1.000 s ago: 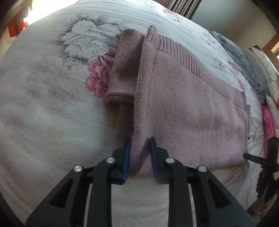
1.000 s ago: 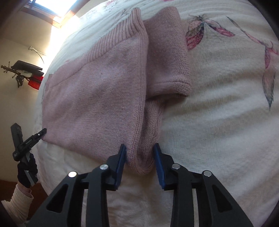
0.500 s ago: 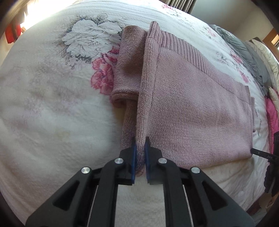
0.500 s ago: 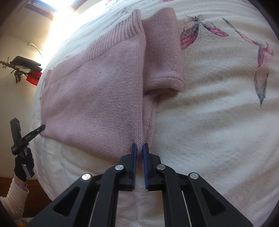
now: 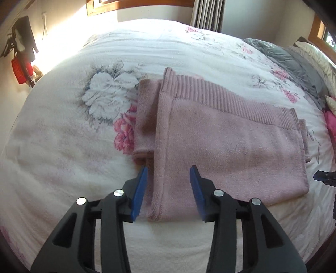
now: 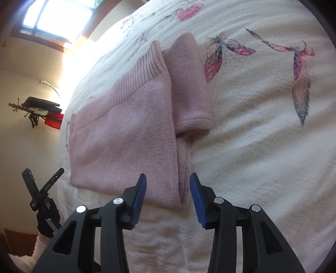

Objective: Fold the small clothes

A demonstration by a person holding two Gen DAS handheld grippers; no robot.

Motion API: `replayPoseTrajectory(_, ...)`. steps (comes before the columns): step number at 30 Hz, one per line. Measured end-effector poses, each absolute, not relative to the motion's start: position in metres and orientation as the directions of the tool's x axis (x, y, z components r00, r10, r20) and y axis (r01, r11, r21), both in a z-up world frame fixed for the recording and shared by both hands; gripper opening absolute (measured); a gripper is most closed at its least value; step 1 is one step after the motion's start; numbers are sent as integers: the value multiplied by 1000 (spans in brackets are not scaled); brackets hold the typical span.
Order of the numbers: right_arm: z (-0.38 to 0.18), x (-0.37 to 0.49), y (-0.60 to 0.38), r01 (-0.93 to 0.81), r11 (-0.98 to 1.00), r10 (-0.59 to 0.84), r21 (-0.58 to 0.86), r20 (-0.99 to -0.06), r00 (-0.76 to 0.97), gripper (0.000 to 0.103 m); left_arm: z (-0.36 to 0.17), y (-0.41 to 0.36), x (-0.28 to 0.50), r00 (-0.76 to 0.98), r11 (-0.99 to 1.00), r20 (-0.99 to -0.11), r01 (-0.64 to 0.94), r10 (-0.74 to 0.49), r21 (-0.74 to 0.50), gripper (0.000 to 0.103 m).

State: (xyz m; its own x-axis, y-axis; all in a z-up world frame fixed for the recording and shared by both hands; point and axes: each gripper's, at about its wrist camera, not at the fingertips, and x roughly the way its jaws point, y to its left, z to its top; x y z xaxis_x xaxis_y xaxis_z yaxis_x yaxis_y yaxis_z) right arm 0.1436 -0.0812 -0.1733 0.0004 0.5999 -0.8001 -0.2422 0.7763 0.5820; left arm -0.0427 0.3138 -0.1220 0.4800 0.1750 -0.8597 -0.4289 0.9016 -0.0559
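The left claw (image 5: 169, 190) is spread wide, its blue pads (image 5: 139, 191) straddling the near left corner of the folded pink sweater (image 5: 226, 147) without gripping it. The right claw (image 6: 168, 192) is likewise spread, its pads either side of the sweater's near right corner, where the folded edge forms a rounded lip. The sweater lies flat on the bed (image 5: 63, 147), folded into a rectangle with its ribbed hem along the far side and a sleeve tucked out at each end. A strip of bare floral bedspread lies between the sweater's near edge and the bed's edge, and wide open cover spreads to the left and right and beyond the hem.

Only the left wrist view shows the grey bedding (image 5: 294, 61) and pillows heaped at the far right, plus curtains (image 5: 208, 14) behind. Only the right wrist view shows a gloved hand (image 6: 47, 218) holding the other tool, and a window (image 6: 56, 16).
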Motion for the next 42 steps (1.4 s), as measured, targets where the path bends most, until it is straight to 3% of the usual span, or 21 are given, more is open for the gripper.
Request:
replayPoseTrajectory(4, -183, 159, -82, -192, 774, 610, 603, -792, -25, 57, -119, 284, -4, 531, 930, -844, -341, 73, -134, 44)
replayPoseTrajectory(11, -212, 173, -74, -142, 762, 629, 632, -775, -71, 61, -155, 235, 72, 512, 940, -853, -232, -100, -249, 44)
replayPoseTrajectory(20, -235, 187, -60, -109, 715, 686, 691, -723, -84, 61, -199, 233, 103, 453, 920, -882, -274, -132, -278, 44)
replayPoseTrajectory(31, -239, 207, -57, -59, 631, 771, 773, -634, -66, 61, -207, 234, 103, 451, 932, -883, -246, -131, -264, 45)
replayPoseTrajectory(35, -247, 207, -53, -43, 638, 767, 769, -640, -56, 51, -208, 237, 101, 457, 925, -877, -249, -148, -286, 45)
replayPoseTrajectory(39, -256, 206, -65, 3, 634, 772, 773, -633, -52, 31, -209, 240, 100, 461, 919, -873, -254, -159, -301, 45)
replayPoseTrajectory(42, -257, 204, -67, 2, 633, 773, 774, -632, -50, 28, -209, 239, 100, 461, 920, -873, -253, -157, -299, 45)
